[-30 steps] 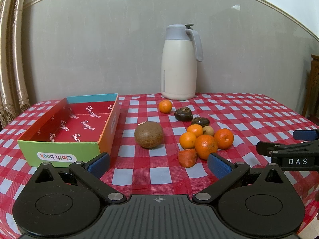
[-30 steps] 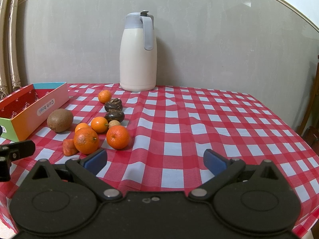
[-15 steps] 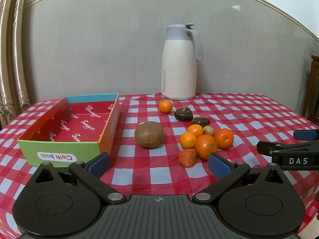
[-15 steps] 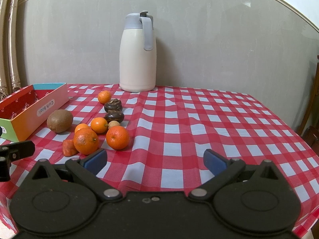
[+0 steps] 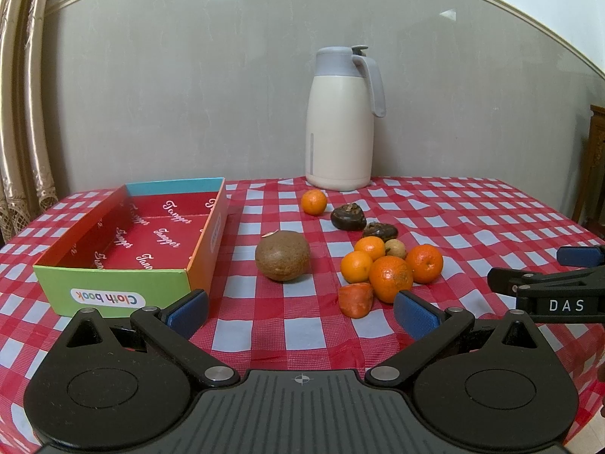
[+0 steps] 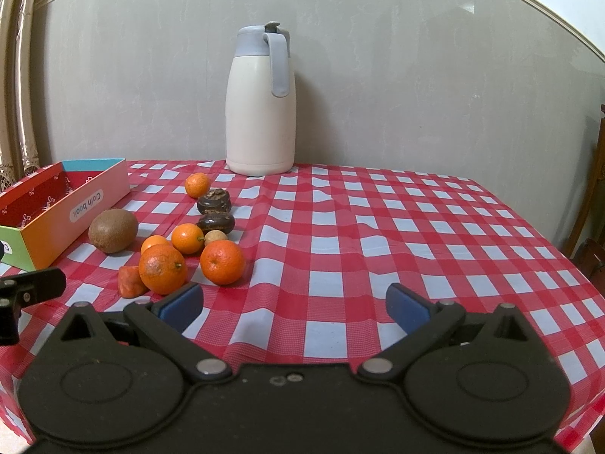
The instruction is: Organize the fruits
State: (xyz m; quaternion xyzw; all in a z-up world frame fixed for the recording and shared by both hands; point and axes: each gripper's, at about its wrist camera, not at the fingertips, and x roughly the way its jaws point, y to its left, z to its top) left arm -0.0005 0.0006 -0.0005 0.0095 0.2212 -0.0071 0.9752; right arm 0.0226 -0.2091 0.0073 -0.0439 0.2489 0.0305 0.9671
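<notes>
No change across the last second — both spread wide, empty: left hand-held gripper (image 5: 300,308), right hand-held gripper (image 6: 294,304). Fruits (image 5: 390,278) loose on desk (image 5: 472,208) just ahead; box (image 5: 113,282) ahead-left, unfilled — sorting not begun.

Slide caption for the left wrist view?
Open left gripper faces loose oranges, a kiwi and an empty box.

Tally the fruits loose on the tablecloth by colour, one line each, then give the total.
Orange, round: 5
Dark brown, wrinkled: 2
Brown, big and round: 1
Tan, small and round: 1
Red-orange chunk: 1
Total: 10
None lies in the box yet.
</notes>
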